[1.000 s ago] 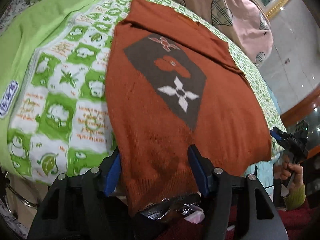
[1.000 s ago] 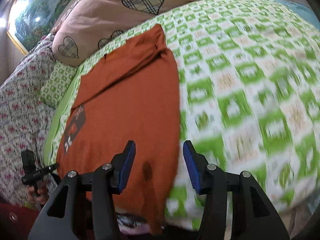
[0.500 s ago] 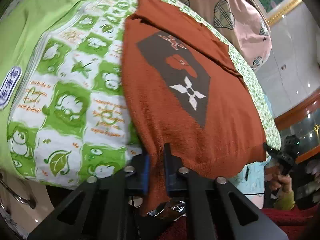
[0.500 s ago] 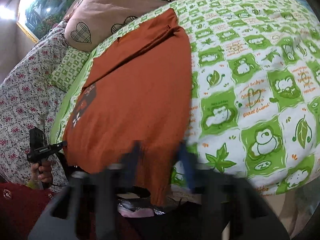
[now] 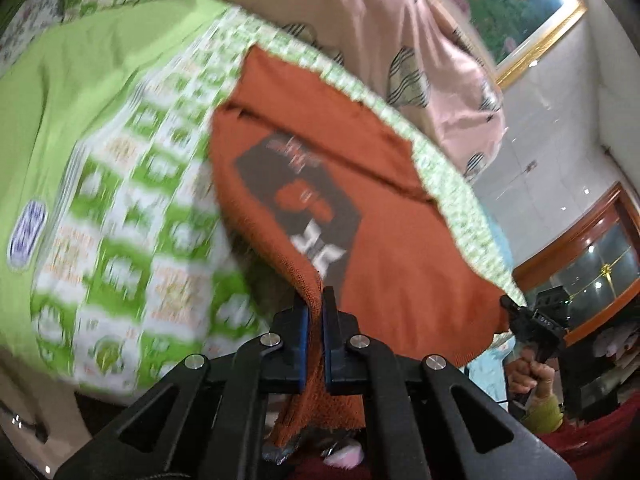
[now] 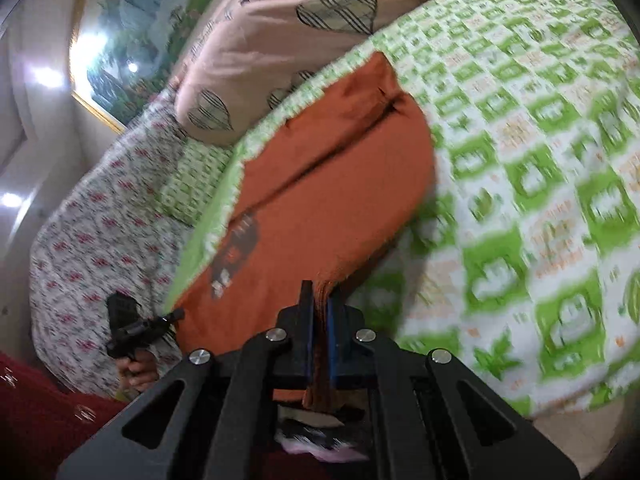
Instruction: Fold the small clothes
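The left gripper (image 5: 314, 308) pinches the rust-orange sweater (image 5: 384, 264) at one hem corner; the right gripper (image 6: 319, 304) clamps the other. The hem hides below both, lifted off the green-checked bedspread (image 6: 540, 184). Motion blurs the sweater's dark patch (image 5: 304, 208), seen edge-on from the right. Both grippers point downward toward the pink heart-print pillow (image 6: 280, 24).

The left hand-held gripper (image 5: 314, 312) pinches the near hem of a rust-orange knitted sweater (image 5: 400, 240) with a dark patch, lying on a green-and-white patterned bedspread (image 5: 132, 216)
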Action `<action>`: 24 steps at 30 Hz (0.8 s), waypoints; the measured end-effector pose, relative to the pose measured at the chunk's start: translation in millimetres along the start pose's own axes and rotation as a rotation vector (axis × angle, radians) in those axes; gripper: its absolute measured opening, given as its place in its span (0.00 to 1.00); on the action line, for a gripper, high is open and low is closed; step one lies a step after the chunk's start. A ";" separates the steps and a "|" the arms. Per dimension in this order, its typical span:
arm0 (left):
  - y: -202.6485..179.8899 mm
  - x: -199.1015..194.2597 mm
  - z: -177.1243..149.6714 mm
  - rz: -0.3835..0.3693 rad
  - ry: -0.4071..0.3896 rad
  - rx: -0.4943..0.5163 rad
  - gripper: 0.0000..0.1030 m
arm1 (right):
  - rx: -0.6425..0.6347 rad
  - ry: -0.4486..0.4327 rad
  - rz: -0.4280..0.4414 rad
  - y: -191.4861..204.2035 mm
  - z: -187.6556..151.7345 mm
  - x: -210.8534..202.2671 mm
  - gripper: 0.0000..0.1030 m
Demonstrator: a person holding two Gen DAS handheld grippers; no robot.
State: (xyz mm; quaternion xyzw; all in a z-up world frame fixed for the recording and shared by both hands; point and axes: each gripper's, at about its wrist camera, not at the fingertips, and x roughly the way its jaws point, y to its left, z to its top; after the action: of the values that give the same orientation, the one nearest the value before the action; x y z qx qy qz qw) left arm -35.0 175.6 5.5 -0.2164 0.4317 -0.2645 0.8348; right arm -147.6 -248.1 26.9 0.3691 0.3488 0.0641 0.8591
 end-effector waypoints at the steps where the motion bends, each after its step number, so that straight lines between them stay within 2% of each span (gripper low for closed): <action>1: -4.1 -1.5 7.8 -0.008 -0.021 0.010 0.03 | 0.000 -0.016 0.012 2.8 5.8 0.4 0.06; 8: -13.6 7.7 75.9 -0.035 -0.162 0.024 0.03 | -0.037 -0.128 0.079 21.2 69.6 18.9 0.06; 13: -18.1 28.0 140.3 -0.027 -0.252 0.043 0.03 | -0.101 -0.171 0.067 26.6 131.5 46.1 0.06; 19: -6.5 82.5 204.3 0.010 -0.264 0.033 0.02 | -0.110 -0.183 -0.012 2.9 201.6 92.9 0.06; 24: 15.3 120.7 237.7 0.044 -0.253 -0.001 0.02 | -0.074 -0.167 -0.051 -23.3 243.9 130.9 0.06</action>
State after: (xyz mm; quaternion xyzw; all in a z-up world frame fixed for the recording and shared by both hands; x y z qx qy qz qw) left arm 226.2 143.1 50.2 -0.2390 0.3280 -0.2164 0.8880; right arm 104.6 -360.5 57.0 0.3323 0.2824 0.0241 0.8996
